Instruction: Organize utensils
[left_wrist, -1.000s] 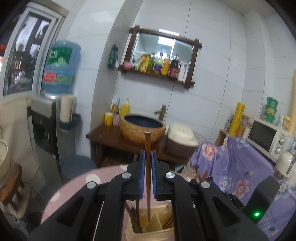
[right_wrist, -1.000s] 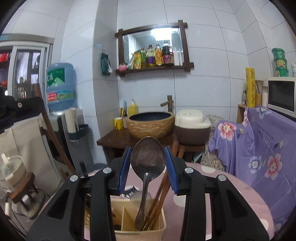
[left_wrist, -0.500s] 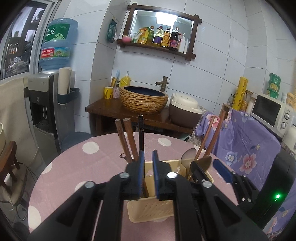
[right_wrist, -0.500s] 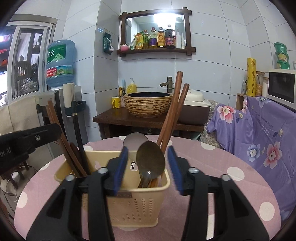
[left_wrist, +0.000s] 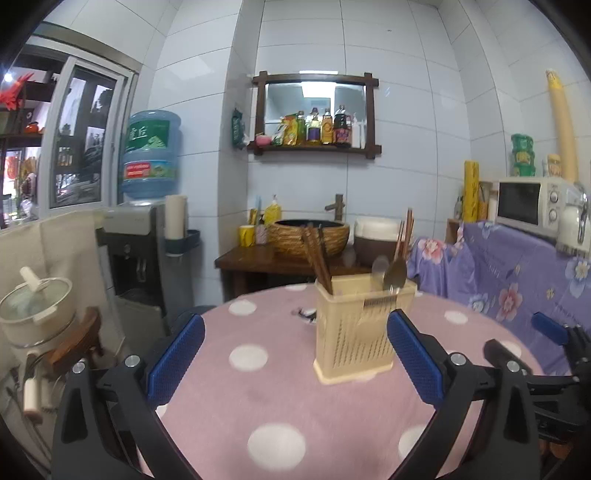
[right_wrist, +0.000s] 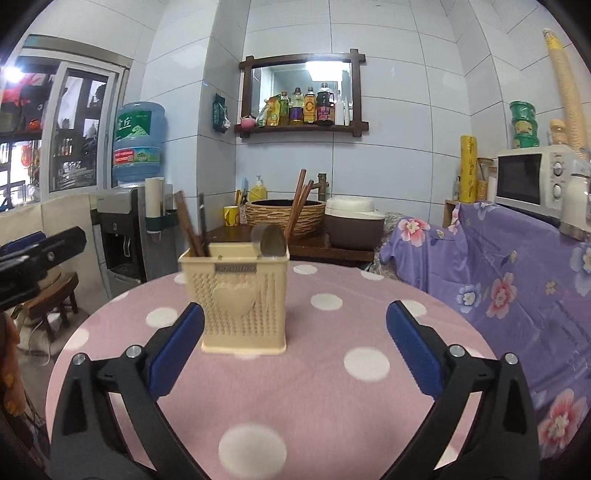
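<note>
A cream plastic utensil holder (left_wrist: 356, 328) (right_wrist: 240, 295) stands upright on the round pink polka-dot table (left_wrist: 295, 406) (right_wrist: 332, 387). It holds brown chopsticks (left_wrist: 318, 258) (right_wrist: 188, 227), two metal spoons (left_wrist: 391, 273) (right_wrist: 273, 242) and a second pair of chopsticks (right_wrist: 297, 206). My left gripper (left_wrist: 295, 354) is open and empty, drawn back from the holder. My right gripper (right_wrist: 295, 347) is open and empty, also back from it. The right gripper's body shows at the right of the left wrist view (left_wrist: 546, 365).
A small metal object (left_wrist: 306, 314) lies on the table behind the holder. Beyond the table are a wooden stand with a basin (right_wrist: 284, 214), a water dispenser (left_wrist: 147, 240), a pot on a stool (left_wrist: 33, 310) and a purple floral cover (right_wrist: 498, 266) with a microwave (right_wrist: 535, 181).
Both grippers opened wide, let go of the chopstick and the spoon in the holder, and drew back from it toward the table's near side.
</note>
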